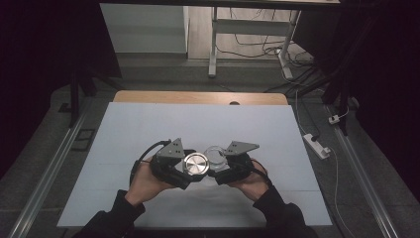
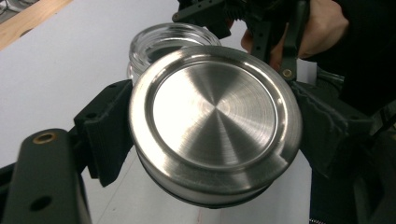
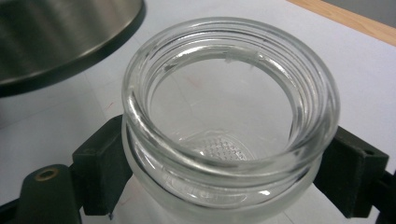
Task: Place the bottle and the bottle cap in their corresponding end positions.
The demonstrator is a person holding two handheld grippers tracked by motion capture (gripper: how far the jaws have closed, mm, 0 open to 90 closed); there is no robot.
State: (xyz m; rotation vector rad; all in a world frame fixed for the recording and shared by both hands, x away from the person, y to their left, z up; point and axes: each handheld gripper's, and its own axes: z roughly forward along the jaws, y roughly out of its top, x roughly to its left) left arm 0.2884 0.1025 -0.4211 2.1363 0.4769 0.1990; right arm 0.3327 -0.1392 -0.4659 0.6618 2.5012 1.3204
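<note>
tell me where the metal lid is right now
The metal lid is clamped in the left gripper, above the middle of the white table, just left of the open glass jar.

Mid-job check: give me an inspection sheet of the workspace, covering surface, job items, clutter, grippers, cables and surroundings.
Surface: white sheet over a wooden table.
Job's things: metal lid off the glass jar; jar open, looks empty.
Clutter: nothing seen.
Grippers: left gripper shut on the lid; right gripper shut on the jar below its rim.
Cables: one trails from the left gripper.
Surroundings: power strip and loose wires on the floor; desk frame behind.
</note>
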